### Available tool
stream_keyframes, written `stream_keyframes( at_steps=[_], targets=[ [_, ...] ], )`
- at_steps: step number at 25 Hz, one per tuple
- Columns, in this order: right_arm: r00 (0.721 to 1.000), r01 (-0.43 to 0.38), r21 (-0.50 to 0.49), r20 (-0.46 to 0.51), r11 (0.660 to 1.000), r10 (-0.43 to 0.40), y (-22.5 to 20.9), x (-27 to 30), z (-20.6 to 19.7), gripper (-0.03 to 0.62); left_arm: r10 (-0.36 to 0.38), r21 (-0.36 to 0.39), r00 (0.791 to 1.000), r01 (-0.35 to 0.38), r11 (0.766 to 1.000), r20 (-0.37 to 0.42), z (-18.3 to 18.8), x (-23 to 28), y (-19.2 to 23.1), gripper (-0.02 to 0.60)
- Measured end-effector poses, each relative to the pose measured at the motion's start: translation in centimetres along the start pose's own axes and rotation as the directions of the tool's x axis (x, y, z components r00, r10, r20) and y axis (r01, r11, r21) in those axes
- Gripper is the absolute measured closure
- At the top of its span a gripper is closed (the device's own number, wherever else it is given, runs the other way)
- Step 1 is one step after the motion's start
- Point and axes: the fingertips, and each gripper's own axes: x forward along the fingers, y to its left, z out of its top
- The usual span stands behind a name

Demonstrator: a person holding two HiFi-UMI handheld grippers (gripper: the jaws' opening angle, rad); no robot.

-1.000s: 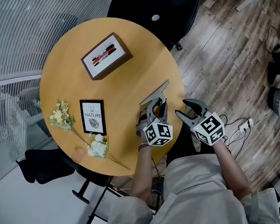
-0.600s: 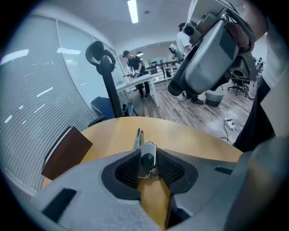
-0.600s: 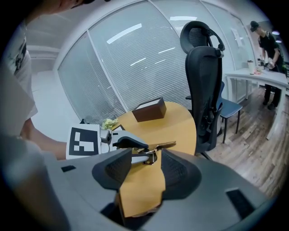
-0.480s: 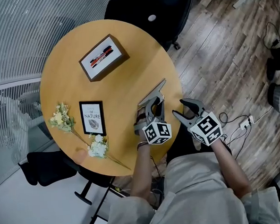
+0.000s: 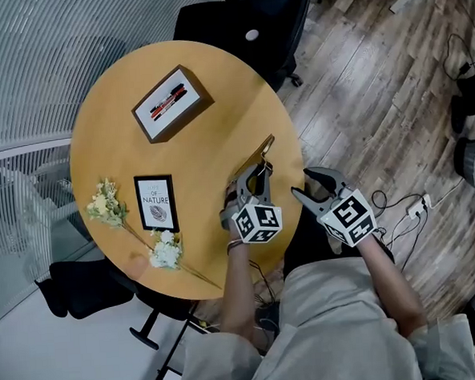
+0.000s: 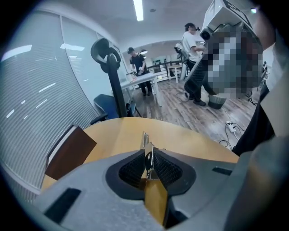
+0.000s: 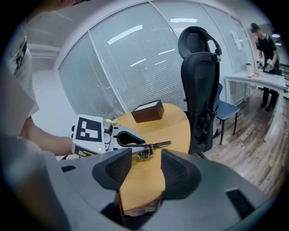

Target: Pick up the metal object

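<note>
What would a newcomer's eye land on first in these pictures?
The left gripper, whose jaws have just been closing, pinches a thin metal object at the round wooden table's right edge. The right gripper hangs open beside it. Flowers lie near the table's left edge.

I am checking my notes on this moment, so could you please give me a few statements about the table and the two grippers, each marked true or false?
1. The left gripper has its fingers pressed on the metal object. True; they have just been closing, with it between them.
2. The right gripper holds the brown box. False: its fingers stand apart and empty by the edge of the table, and the box rests on the table's far side.
3. The flowers lie beside the framed picture. True.
4. The metal object lies among the flowers. False: in the head view it is near the table's right edge, away from them.
</note>
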Motion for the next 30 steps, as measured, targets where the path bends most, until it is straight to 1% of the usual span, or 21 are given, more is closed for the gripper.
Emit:
stream_keyframes(
  at_steps=[10, 18, 21, 30],
  targets=[
    [1.0, 0.013, 0.001, 0.006, 1.0, -0.013, -0.6, -1.8, -0.7, 0.396, 0.026, 0.015, 0.999, -0.026, 1.0, -0.034, 0.3, 0.1, -0.2, 0.529],
    [1.0, 0.015, -0.007, 0.008, 1.0, -0.015, -0.8, -3.0, -1.0, 0.396, 0.066, -0.033, 0.997, -0.067, 0.997, -0.036, 1.0, -0.5, 0.4, 0.56],
    [1.0, 0.015, -0.004, 0.016, 1.0, -0.015, -0.7, -3.3, -0.8, 0.401, 0.063, -0.061, 0.997, -0.065, 0.996, -0.038, 0.9, -0.7, 0.2, 0.563],
    [1.0, 0.008, -0.019, 0.018, 1.0, -0.008, -0.7, -4.9, -0.9, 0.401, 0.092, -0.098, 0.994, -0.098, 0.99, -0.06, 0.8, -1.9, -0.7, 0.565]
  ],
)
